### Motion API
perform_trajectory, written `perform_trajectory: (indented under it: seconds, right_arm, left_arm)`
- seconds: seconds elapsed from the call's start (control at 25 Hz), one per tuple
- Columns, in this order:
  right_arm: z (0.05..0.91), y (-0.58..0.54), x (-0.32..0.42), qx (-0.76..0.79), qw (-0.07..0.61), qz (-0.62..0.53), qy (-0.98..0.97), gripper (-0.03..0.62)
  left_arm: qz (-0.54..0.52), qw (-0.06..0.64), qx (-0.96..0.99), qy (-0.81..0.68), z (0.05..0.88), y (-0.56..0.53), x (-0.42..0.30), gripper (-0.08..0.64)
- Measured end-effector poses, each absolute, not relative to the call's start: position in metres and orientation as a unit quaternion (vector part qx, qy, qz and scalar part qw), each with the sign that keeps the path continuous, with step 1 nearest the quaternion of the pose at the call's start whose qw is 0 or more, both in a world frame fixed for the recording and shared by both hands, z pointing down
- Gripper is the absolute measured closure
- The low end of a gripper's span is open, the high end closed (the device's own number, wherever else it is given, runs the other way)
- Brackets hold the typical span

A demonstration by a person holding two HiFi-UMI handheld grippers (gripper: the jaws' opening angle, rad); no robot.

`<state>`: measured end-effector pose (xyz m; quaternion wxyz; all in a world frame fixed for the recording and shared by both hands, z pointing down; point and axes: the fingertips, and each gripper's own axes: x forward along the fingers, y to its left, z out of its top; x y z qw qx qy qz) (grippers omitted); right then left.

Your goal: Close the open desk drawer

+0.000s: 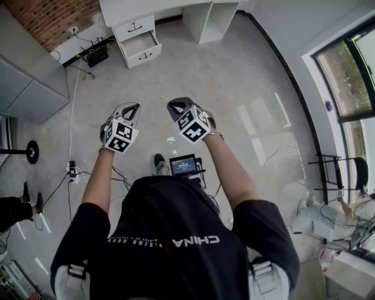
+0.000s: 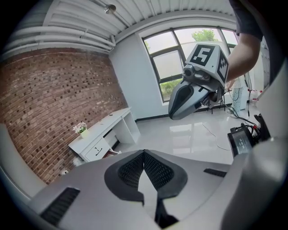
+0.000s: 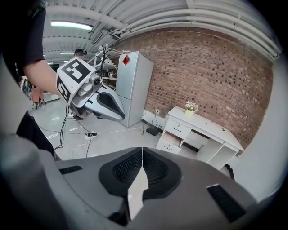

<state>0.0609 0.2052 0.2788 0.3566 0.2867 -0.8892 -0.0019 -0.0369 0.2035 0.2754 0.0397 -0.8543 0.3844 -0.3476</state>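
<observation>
Drawer (image 1: 140,45), the lower of two at the left end of the white desk (image 1: 123,8), stands pulled out at the far left of the room, well apart from me across the grey floor (image 1: 234,82). Its black-handled front faces toward me, and its long axis runs along the desk's front edge. My black shirt (image 1: 176,263) reads "CHINA". My left fingers (image 2: 128,170) and right fingers (image 3: 126,168) are both clenched tip to tip on nothing, raised side by side.
</observation>
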Motion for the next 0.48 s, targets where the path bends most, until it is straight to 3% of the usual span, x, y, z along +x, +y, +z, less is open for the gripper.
perform_trajectory:
  seconds: [0.48]
  right_arm:
    - [0.279,0.121,0.025,0.301,0.375,0.001,-0.877,0.577]
  left_arm:
    - [-0.339,0.033,-0.863,0.374,0.279,0.133,-0.083,0.548]
